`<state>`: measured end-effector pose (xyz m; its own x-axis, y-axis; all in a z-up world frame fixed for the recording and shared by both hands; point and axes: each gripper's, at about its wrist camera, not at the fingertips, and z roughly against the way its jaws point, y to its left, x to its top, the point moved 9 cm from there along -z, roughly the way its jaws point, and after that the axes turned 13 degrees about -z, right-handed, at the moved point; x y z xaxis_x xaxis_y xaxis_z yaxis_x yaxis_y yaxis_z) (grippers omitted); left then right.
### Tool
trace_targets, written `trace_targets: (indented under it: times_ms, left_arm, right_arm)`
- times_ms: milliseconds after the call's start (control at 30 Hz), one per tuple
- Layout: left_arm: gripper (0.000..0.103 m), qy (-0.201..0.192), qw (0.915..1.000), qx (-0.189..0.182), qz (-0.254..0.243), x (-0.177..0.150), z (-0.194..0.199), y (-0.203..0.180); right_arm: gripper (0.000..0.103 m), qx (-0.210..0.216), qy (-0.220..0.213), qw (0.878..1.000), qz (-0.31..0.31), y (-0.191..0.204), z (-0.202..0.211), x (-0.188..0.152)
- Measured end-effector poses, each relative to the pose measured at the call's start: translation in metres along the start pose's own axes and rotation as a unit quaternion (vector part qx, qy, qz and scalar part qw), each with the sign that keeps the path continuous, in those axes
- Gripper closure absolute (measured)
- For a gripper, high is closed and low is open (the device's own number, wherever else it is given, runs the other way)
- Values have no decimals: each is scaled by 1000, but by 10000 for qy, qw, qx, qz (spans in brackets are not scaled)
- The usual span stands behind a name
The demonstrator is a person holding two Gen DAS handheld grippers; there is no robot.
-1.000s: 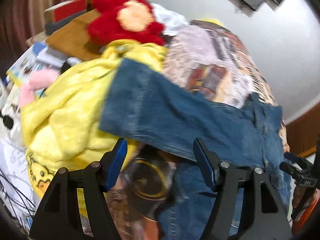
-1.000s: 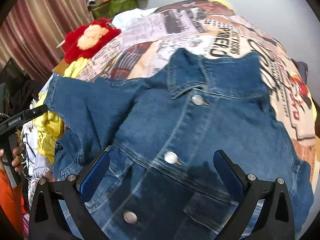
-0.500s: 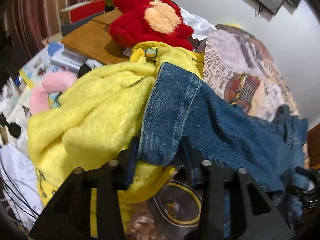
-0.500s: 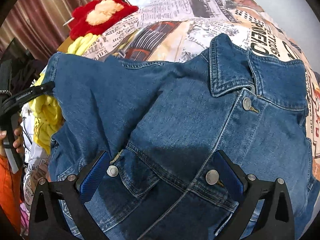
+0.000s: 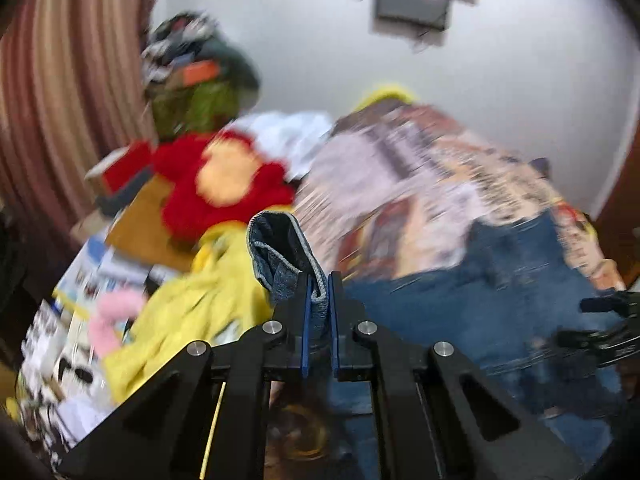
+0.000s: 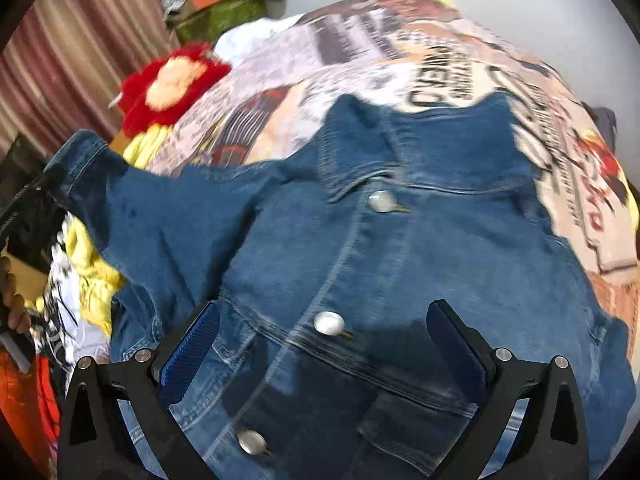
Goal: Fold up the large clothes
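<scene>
Denim fills most of the right wrist view: a blue denim jacket [image 6: 360,264] lies front-up, buttoned, on a printed bedspread [image 6: 360,64], its collar toward the far wall and its hem under the camera; printed cloth shows bare beyond the collar and along the jacket's right side, so open room lies there; on the left the room is crowded, with a yellow fleece garment [image 5: 192,312] bunched against the sleeve, a red plush toy [image 5: 224,184] behind it, and papers and boxes further out, blurred. The jacket's sleeve [image 6: 132,208] stretches leftward off the body, its cuff [image 5: 284,256] lifted clear of the yellow heap; the left claw [image 5: 319,312] is clamped on that cuff, blue pads pressed together with folded denim standing up between them; it points downward at a slant across the bed toward the wall. The right claw [image 6: 324,344] hangs steeply over the jacket's front, its pads spread wide on either side of the button placket, gripping nothing; whether they touch the cloth I cannot tell. At the left edge of that view, fingers [image 6: 14,300] wrap a black handle.
</scene>
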<state>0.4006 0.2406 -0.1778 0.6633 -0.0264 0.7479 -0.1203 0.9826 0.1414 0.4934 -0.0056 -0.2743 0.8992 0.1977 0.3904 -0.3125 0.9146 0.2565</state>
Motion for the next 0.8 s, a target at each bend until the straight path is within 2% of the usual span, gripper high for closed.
trace_targets:
  times_ms: [133,233,433,600,733,800]
  left_arm:
    - [97,-406,9983,-283,-317,46,20,-51]
    - [97,-604,9942,-753,-471,74,33,-96]
    - [97,-744,9792,-1558,-1065,103,41,-203]
    - [97,-413,9621,-2311,-1384,86,37,-291]
    - [97,175,9401,-2993,-1621,52,26,-356]
    - [97,484,9305,-3112,-1870,33,21,-382]
  right_arm:
    - [0,34,-261,9994,-246,-27,29,2]
    - [0,-10,-480,9980,-405,-54,55,1]
    - [0,-135,-825,9941,-698,-109,102,-13]
    - [0,-385,-941,9915,-807,-146,122,-31]
    - [0,-555,-1007,9891,-918,-173,135,-45]
    - [0,-535,-1016,9881,-1019,-182,139,-50]
